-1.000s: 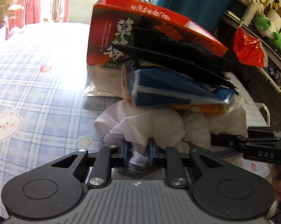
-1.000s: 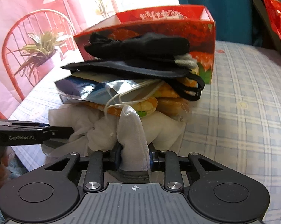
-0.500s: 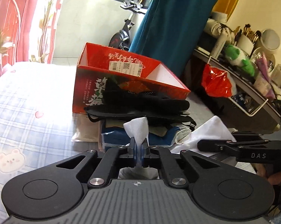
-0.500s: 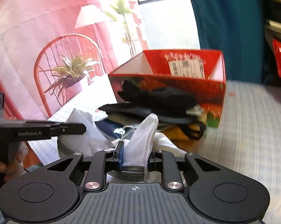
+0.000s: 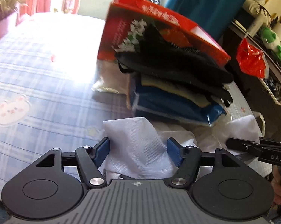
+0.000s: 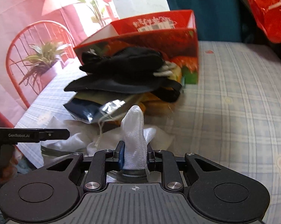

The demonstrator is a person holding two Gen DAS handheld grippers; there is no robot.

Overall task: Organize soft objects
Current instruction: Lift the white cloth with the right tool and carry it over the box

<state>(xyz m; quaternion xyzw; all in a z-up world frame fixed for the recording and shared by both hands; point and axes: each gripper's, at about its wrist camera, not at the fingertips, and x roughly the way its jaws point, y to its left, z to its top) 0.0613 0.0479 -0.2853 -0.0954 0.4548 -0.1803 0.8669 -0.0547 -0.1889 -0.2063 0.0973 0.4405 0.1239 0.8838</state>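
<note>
A white mesh cloth (image 5: 133, 130) lies on the checked bedspread in front of a pile of soft things. My left gripper (image 5: 138, 143) is opening, and a wide fold of the cloth stands loosely between its blue pads. In the right wrist view, my right gripper (image 6: 135, 147) is shut on another bunched part of the white cloth (image 6: 133, 125), which sticks up between the pads. The pile holds black fabric pieces (image 5: 177, 65) on a blue packet (image 5: 168, 104). It leans against a red carton (image 5: 125, 28).
The right gripper's fingers (image 5: 241, 144) reach in from the right of the left wrist view. Beyond the bed's right edge are a red plastic bag (image 5: 250, 59) and a cluttered shelf. A red chair (image 6: 28, 43) and a potted plant (image 6: 41, 63) stand past the far side.
The left jaws were shut on the cloth and now stand wide with the fold spread between them. Both grippers rose with the cloth half a second ago and have come back down.
</note>
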